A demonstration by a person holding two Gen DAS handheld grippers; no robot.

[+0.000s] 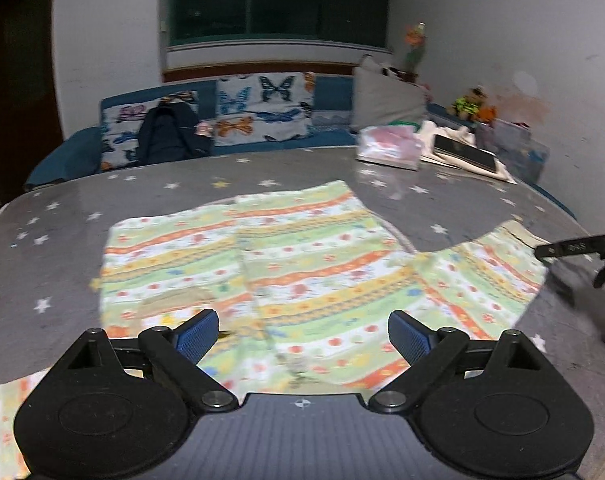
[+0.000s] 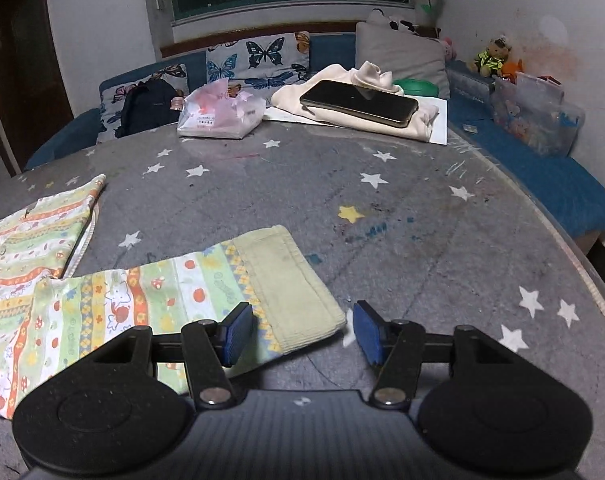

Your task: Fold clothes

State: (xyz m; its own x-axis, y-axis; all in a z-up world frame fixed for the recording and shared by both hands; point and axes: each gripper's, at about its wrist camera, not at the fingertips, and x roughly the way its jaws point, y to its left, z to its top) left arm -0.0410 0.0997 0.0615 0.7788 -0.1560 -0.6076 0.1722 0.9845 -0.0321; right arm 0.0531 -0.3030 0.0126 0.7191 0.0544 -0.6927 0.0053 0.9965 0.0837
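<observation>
I am looking across the grey star-printed table (image 2: 402,208), which is filling most of both views and is backing onto a blue sofa (image 2: 542,176) with butterfly cushions (image 2: 262,60). Lying flat across the table's near half is the patterned garment (image 1: 302,264), a child's piece in green, orange and yellow stripes; its body is spreading out in front of my left gripper (image 1: 302,336), and its sleeve (image 2: 206,292) is reaching out to the right, ending in a plain green cuff (image 2: 290,288). My left gripper is hovering low over the near edge of the garment with its blue pads (image 1: 198,336) standing wide apart and nothing between them. My right gripper (image 2: 302,332) is also spread open; its left pad is sitting over the sleeve beside the cuff, while its right pad is over bare table, so the cuff's corner is lying in the gap between them, though I cannot tell whether either pad is touching the cloth. At the far side of the table a cream cloth (image 2: 342,100) is lying with a dark phone (image 2: 358,104) on top of it, and a clear plastic packet (image 2: 222,116) with pink contents is resting just left of that.
</observation>
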